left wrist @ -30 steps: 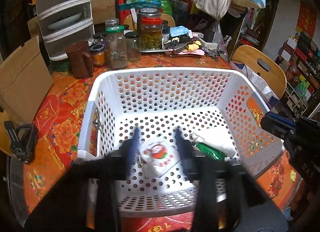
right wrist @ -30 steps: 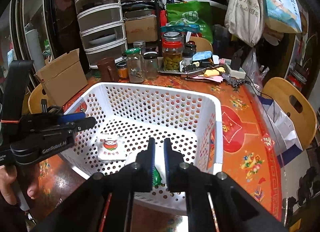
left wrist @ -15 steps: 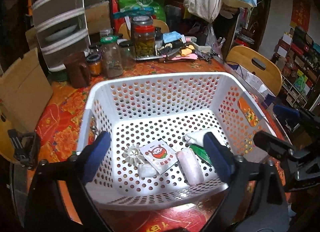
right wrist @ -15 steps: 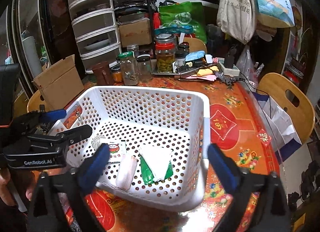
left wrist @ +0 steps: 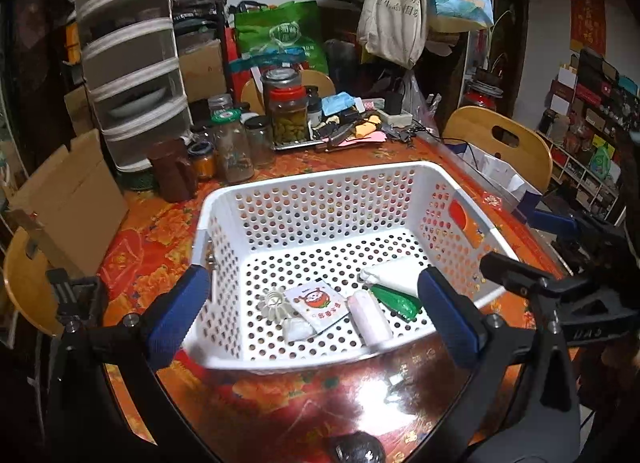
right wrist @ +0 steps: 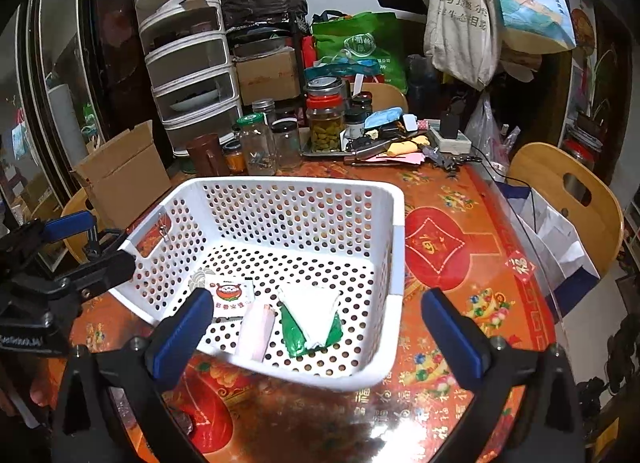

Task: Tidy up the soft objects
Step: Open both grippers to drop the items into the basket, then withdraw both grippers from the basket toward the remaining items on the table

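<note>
A white perforated basket (left wrist: 320,179) stands on the red floral table; it also shows in the right wrist view (right wrist: 396,223). Inside lie a white sachet with a red logo (left wrist: 318,303) (right wrist: 229,295), a pink tube (left wrist: 370,321) (right wrist: 256,329), a green and white pouch (left wrist: 394,295) (right wrist: 312,319), a small white packet (left wrist: 296,329) and a white ridged cap (left wrist: 274,303). My left gripper (left wrist: 312,315) is open and empty, held back in front of the basket's near rim. My right gripper (right wrist: 316,335) is open and empty, also in front of the near rim.
Glass jars (left wrist: 288,115), a brown mug (left wrist: 172,175) and a tray of clutter (right wrist: 384,143) stand behind the basket. A cardboard box (left wrist: 68,199) sits at the left. Wooden chairs (right wrist: 568,191) ring the table. A drawer tower (right wrist: 188,63) stands at the back.
Both grippers opened wide and pulled back out of the basket toward the table's near edge. The pink tube and the green and white pouch now lie loose on the basket floor.
</note>
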`<act>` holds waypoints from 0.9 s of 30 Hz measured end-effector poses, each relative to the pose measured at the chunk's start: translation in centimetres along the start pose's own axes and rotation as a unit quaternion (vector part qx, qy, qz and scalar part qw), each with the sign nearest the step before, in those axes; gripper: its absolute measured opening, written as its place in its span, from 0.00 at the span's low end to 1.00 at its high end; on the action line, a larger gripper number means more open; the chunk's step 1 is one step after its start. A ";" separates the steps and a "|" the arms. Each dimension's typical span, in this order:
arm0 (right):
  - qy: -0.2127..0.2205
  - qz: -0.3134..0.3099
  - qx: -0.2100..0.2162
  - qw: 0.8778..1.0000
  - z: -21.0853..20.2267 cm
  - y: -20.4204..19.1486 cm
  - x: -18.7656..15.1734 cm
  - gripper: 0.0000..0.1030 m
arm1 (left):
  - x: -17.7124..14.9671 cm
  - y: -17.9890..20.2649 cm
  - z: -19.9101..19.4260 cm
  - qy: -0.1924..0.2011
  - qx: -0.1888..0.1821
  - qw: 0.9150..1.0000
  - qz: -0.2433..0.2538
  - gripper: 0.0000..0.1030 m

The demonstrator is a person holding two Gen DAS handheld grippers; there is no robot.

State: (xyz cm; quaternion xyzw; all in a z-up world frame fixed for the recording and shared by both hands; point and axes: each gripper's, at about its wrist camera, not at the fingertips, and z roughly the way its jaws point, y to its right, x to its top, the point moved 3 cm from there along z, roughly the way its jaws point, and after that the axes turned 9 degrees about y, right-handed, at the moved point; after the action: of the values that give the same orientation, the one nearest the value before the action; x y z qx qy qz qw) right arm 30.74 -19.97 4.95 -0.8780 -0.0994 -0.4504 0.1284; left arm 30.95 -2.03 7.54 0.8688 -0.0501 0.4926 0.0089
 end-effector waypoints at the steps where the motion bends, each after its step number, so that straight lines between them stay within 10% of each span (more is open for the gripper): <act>1: 0.002 0.000 0.000 1.000 -0.3 0.0 -0.1 1.00 | 0.0 0.1 -0.8 0.006 0.002 1.000 0.004 1.00; 15: 0.036 -0.001 0.014 0.999 -5.5 -1.9 -2.3 1.00 | -3.0 -0.8 -9.5 0.049 0.010 0.999 0.001 1.00; 27: 0.034 0.020 0.047 0.998 -8.2 -6.0 -11.6 1.00 | -15.6 -5.2 -11.7 0.011 0.043 0.997 -0.056 1.00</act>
State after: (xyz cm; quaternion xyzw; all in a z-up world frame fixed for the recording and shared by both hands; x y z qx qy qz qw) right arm 16.10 -17.56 0.91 -0.8569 -0.0982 -0.4724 0.1817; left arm 13.46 5.14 0.35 0.8645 0.0198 0.5023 -0.0001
